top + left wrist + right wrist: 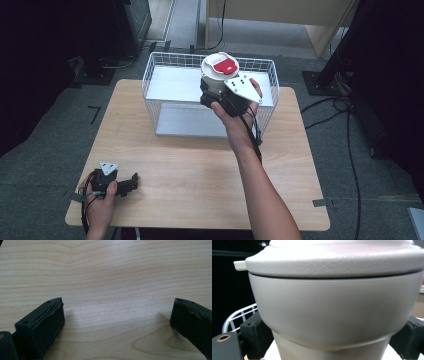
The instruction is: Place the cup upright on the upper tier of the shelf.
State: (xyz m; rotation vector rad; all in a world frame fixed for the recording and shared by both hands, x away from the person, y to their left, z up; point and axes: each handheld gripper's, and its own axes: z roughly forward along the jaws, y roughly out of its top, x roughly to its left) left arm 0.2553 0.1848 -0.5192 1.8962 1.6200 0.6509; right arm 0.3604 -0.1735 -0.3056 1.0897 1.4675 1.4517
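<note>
A: High view first: what was seen held over the white wire basket (150, 80)?

B: A white lidded plastic cup with a red label on its lid (220, 70) was seen clamped by the right gripper (212, 95), above the basket's right half, at about one o'clock from the middle of the light wooden table (200, 165). The cup was kept roughly upright, its lid tipped a little toward the camera.

A: How was the grip shown from the right gripper view?

B: The cup (334, 310) was seen very close, with a black jaw pressed against each side of its lower, narrowing body. The lid's rim and a small tab were seen at ten o'clock in that picture, and a piece of the basket's wire (237, 315) was visible at eight o'clock behind the left jaw.

A: And the left gripper (131, 183)?

B: It was held low at about seven o'clock on the table, near the front left corner, well apart from the basket and the cup. In the left gripper view its jaws were seen spread wide over bare wood grain (112, 277), with nothing between them.

A: Was the basket's position told?

B: It was seen standing at the table's far edge, at twelve o'clock, with a pale flat panel (175, 80) laid inside it.
</note>
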